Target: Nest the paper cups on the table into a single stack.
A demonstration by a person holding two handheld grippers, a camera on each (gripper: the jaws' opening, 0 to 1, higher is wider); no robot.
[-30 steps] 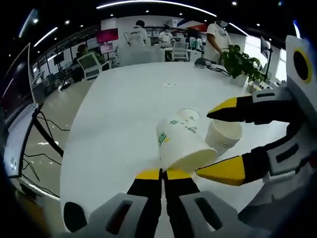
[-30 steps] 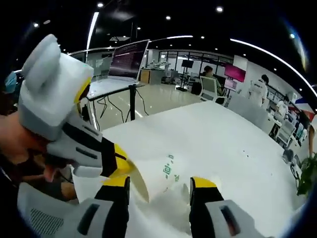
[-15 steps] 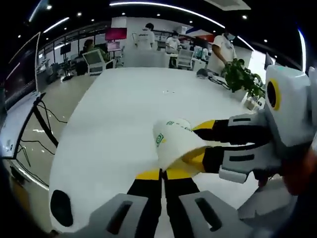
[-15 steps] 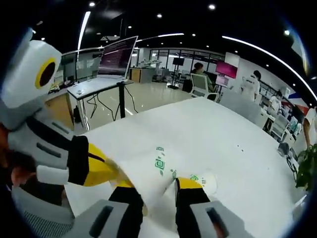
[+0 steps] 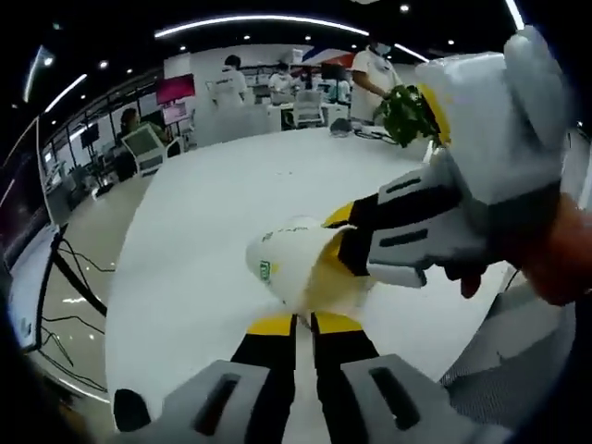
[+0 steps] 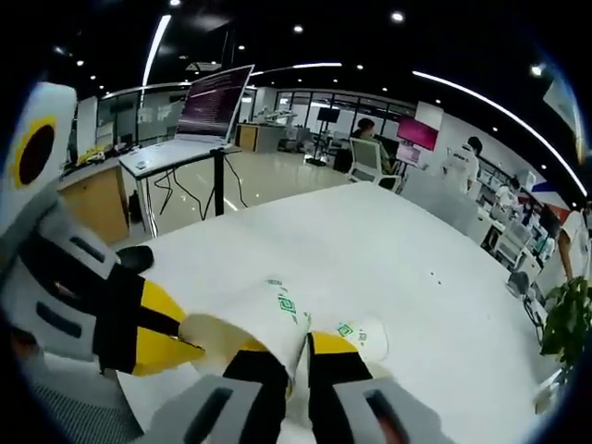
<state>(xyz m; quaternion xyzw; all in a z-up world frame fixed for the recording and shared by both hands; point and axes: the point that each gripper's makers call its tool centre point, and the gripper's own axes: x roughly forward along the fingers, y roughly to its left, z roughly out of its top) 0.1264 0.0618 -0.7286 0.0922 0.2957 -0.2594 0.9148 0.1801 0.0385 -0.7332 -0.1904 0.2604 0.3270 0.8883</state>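
A white paper cup (image 5: pixel 294 266) with a green logo hangs tilted above the white table (image 5: pixel 213 194). My left gripper (image 5: pixel 302 324) is shut on its rim from below. My right gripper (image 5: pixel 340 248) comes in from the right and is closed on the same cup's wall. In the right gripper view the cup (image 6: pixel 254 314) lies across my right gripper (image 6: pixel 294 350), with my left gripper (image 6: pixel 180 331) pinching its open end from the left. A second paper cup (image 6: pixel 365 338) lies on its side on the table (image 6: pixel 370 240), just right of the jaws.
A potted plant (image 5: pixel 407 111) stands at the table's far right. People, chairs and desks fill the room behind. A desk with a large monitor (image 6: pixel 217 106) stands past the table's left edge, with cables on the floor (image 5: pixel 65 277).
My right gripper's jaws, wide around the cup a second ago, have closed on it. Both hands have lifted and shifted, so the cup stack seen earlier on the table is out of sight.
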